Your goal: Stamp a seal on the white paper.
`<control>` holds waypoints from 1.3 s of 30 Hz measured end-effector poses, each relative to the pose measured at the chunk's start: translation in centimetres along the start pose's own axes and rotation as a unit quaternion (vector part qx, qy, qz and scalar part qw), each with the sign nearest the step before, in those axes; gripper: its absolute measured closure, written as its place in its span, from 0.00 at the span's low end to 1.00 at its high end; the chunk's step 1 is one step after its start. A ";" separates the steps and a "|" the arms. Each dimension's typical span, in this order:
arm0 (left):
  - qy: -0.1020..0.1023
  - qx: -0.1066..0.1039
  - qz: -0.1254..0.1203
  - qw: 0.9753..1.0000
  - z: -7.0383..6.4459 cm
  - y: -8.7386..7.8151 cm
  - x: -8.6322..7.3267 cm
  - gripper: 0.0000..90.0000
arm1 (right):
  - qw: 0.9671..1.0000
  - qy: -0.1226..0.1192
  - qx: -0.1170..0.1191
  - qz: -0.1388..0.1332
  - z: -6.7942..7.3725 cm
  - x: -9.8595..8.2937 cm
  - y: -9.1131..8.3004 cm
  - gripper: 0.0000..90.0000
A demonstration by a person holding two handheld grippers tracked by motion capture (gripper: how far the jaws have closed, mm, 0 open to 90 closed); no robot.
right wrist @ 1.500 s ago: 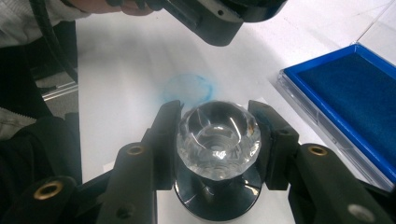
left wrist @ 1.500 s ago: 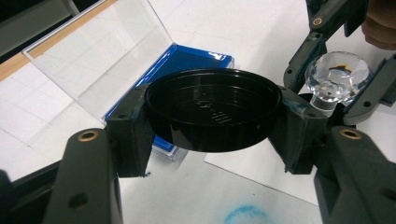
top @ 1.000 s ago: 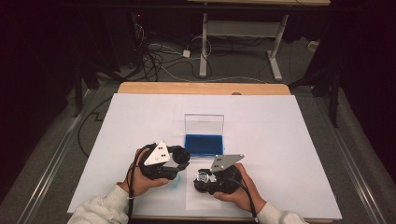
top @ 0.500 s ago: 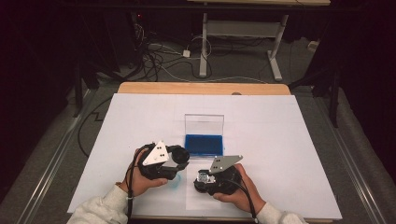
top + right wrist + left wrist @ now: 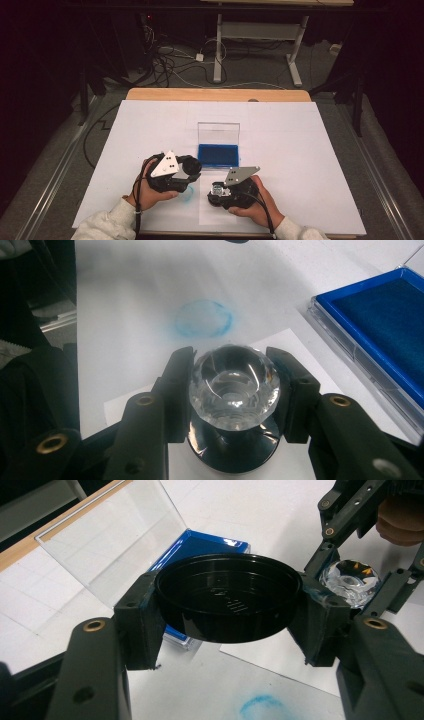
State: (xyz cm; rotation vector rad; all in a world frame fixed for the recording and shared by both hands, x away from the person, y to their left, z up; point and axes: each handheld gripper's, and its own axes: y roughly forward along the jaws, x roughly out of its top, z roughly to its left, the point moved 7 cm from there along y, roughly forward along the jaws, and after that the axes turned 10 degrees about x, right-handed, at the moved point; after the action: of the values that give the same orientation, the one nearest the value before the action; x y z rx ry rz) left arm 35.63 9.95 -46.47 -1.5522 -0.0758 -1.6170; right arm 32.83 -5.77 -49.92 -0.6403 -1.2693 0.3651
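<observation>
A round black cap (image 5: 227,597) is clamped between the jaws of my left gripper (image 5: 227,617), held just above the table in front of the ink pad. In the high view the left gripper (image 5: 189,166) sits left of centre near the front edge. My right gripper (image 5: 234,390) is shut on a stamp with a clear faceted knob (image 5: 234,382) and a dark round base, standing upright on a small white sheet (image 5: 295,345). From above, the right gripper (image 5: 217,192) lies just right of the left one. The knob (image 5: 350,580) also shows past the cap.
A blue ink pad (image 5: 218,155) lies open at the table's centre, its clear lid (image 5: 218,132) standing up behind it. A blue ring-shaped smudge (image 5: 204,320) marks the white cover (image 5: 310,150) between the grippers. Cables and a desk frame (image 5: 255,35) are on the floor beyond.
</observation>
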 end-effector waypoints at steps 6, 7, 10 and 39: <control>0.002 -0.002 0.001 1.000 -0.1 0.1 0.0 0.41 | 1.000 0.000 0.003 -0.003 0.0 0.0 0.0 0.63; 0.002 -0.002 0.001 1.000 -0.1 0.1 0.0 0.41 | 1.000 -0.001 0.005 -0.003 -0.1 0.0 0.0 0.63; 0.000 -0.001 0.002 1.000 0.0 0.2 0.0 0.41 | 1.000 -0.003 0.002 -0.003 0.0 0.0 0.1 0.63; 0.003 0.000 0.002 1.000 0.0 0.0 0.0 0.41 | 1.000 0.000 0.008 -0.004 -0.1 -0.1 0.1 0.63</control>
State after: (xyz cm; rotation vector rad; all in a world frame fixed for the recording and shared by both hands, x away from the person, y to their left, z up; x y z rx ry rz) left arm 35.66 9.91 -46.46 -1.5466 -0.0692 -1.6195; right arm 32.90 -5.79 -50.06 -0.6226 -1.2674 0.3685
